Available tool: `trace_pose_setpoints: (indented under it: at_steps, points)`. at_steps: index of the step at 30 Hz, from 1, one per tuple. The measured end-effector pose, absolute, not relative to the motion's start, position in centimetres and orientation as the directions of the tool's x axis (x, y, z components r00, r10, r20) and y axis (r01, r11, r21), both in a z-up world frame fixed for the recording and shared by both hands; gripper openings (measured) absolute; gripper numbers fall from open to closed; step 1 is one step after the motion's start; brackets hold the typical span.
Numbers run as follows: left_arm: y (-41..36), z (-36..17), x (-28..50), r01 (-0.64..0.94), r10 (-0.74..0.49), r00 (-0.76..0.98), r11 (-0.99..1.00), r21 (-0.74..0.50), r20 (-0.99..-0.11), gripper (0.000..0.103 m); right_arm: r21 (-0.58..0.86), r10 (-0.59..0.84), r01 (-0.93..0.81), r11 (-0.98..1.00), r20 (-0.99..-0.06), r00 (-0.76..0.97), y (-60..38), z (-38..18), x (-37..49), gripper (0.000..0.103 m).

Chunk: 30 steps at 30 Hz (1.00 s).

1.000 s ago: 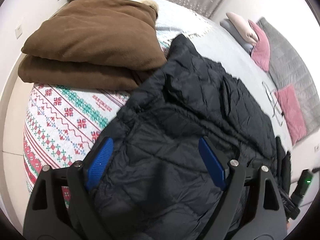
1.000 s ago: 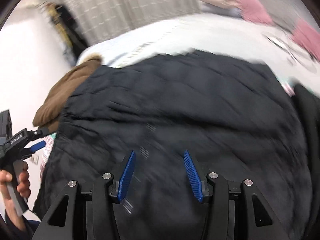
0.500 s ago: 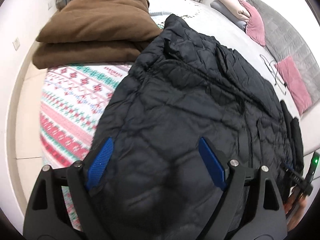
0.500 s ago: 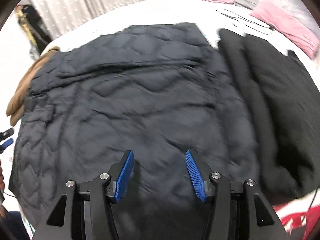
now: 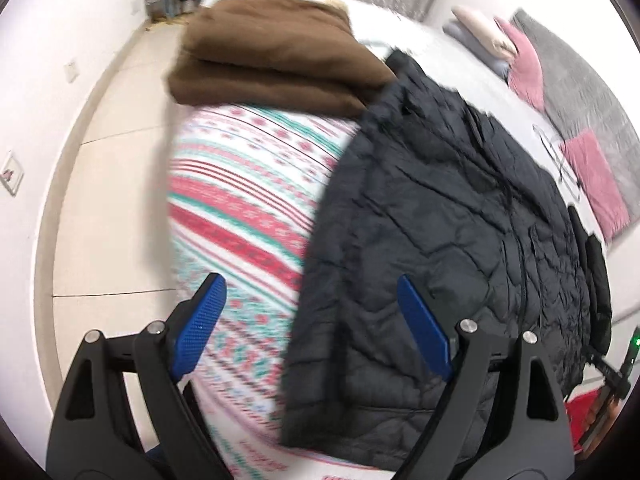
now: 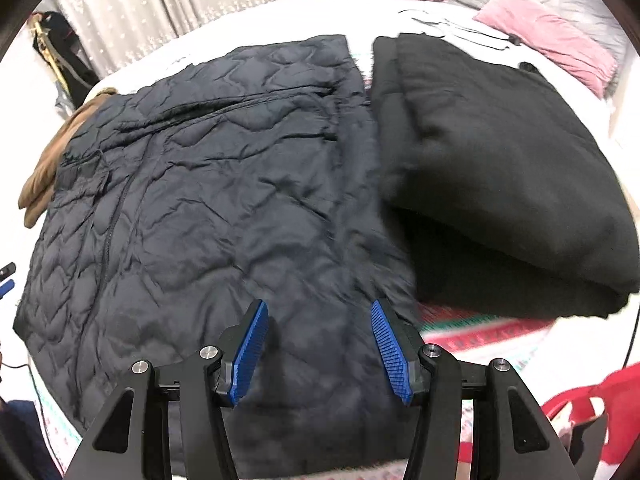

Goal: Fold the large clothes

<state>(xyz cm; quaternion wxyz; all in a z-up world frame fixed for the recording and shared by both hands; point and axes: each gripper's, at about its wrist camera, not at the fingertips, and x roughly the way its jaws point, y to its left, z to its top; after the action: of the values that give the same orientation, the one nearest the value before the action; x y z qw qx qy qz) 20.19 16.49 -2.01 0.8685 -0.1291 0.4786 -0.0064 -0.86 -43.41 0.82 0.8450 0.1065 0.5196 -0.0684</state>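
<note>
A black quilted jacket (image 5: 448,240) (image 6: 208,208) lies spread flat on the bed. My left gripper (image 5: 310,312) hovers open over the jacket's left edge, one pad above the patterned bedspread (image 5: 244,200), the other above the jacket. In the right wrist view my right gripper (image 6: 318,336) stands open above the jacket's near right part, nothing between its blue pads. The edge of the left gripper shows at the far left of the right wrist view.
A folded brown garment (image 5: 272,60) (image 6: 44,172) lies beyond the jacket's left end. A folded black garment (image 6: 492,168) lies beside its right edge. Pink and grey pillows (image 5: 524,68) and hangers (image 6: 460,28) sit at the far side. A red bag (image 6: 592,412) is at lower right.
Both grippers have swept sideways: the left view slid left off the jacket's middle to its edge and the bedspread; the right view slid right, bringing the folded black garment into sight.
</note>
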Motion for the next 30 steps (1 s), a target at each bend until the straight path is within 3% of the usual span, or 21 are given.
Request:
trace_pose_setpoints:
  at_steps: [4,12,17,22,26,30]
  points:
    - [17.9,-1.6,19.2,-0.130,-0.124,0.561,0.963,-0.235,-0.818,0.087,0.111,-0.025,0.291,0.950,-0.905,0.425,-45.4,0.2,-2.4,0.056]
    - [14.7,-4.3,18.5,-0.036,-0.192,0.465,0.971,-0.235,-0.864,0.087,0.374,0.216,0.363,0.853,-0.888,0.407,-48.4,-2.4,-4.6,0.056]
    - [14.1,-5.8,17.7,-0.036,-0.187,0.441,0.974,-0.226,-0.878,0.086,0.444,0.275,0.387,0.808,-0.866,0.418,-49.3,-3.5,-6.1,0.056]
    - [15.1,-6.8,16.5,-0.078,-0.238,0.431,0.951,-0.299,-0.870,0.072,0.489,0.301,0.394,0.778,-0.841,0.450,-49.7,-4.1,-7.2,0.054]
    - [14.5,-6.6,15.9,-0.059,-0.249,0.456,0.949,-0.308,-0.855,0.053,0.497,0.302,0.379,0.781,-0.831,0.468,-49.6,-4.1,-7.4,0.047]
    - [13.8,-6.6,15.8,-0.043,-0.235,0.465,0.957,-0.287,-0.853,0.050,0.515,0.317,0.367,0.775,-0.819,0.478,-48.9,-4.1,-6.6,0.038]
